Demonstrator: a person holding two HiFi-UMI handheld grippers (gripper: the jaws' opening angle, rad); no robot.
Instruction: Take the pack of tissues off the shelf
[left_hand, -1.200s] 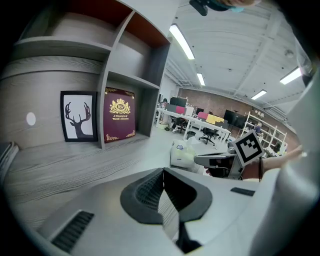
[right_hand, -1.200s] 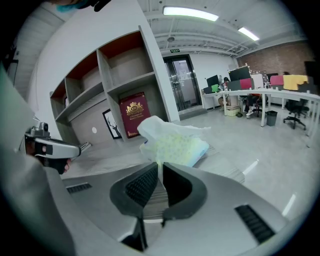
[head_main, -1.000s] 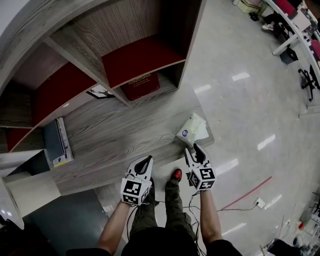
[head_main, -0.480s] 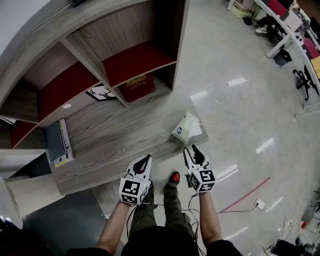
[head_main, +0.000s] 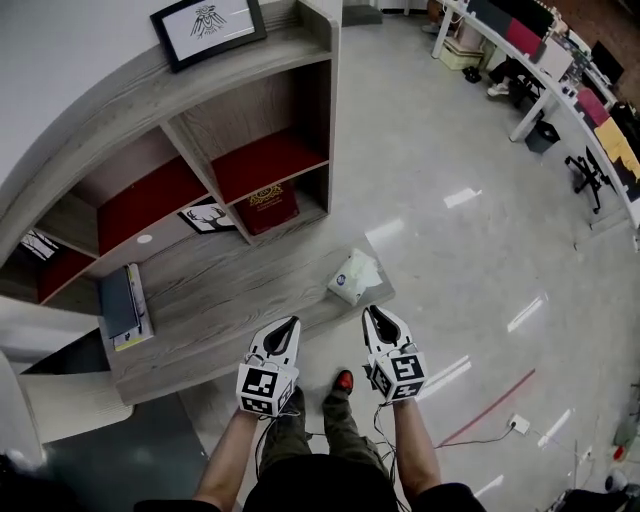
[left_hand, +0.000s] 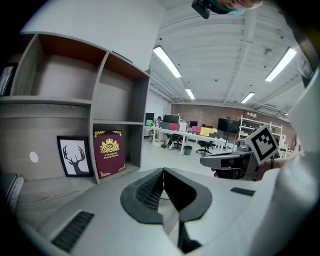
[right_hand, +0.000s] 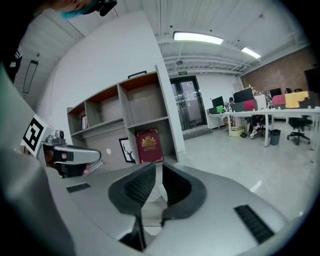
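Note:
The pack of tissues (head_main: 352, 277), pale green-white with a blue round mark, lies at the right end of the low grey wooden shelf (head_main: 230, 290). Both grippers hover in front of the shelf edge, short of the pack. My left gripper (head_main: 291, 324) is shut, its pads (left_hand: 150, 187) meeting with nothing between them. My right gripper (head_main: 377, 315) sits just below the pack in the head view. Its jaws have just been closing and now leave a narrow gap (right_hand: 158, 167) that holds nothing.
In the shelf's cubbies stand a dark red book (head_main: 268, 205) and a deer picture (head_main: 208, 217). A flat book (head_main: 125, 305) lies at the left, and a framed picture (head_main: 208, 25) stands on top. Office desks and chairs (head_main: 560, 90) line the far right, across shiny floor.
Both grippers have risen, and the shelf and tissue pack look smaller and farther below. The right jaws, wide apart before, have drawn nearly together. The pack has not moved.

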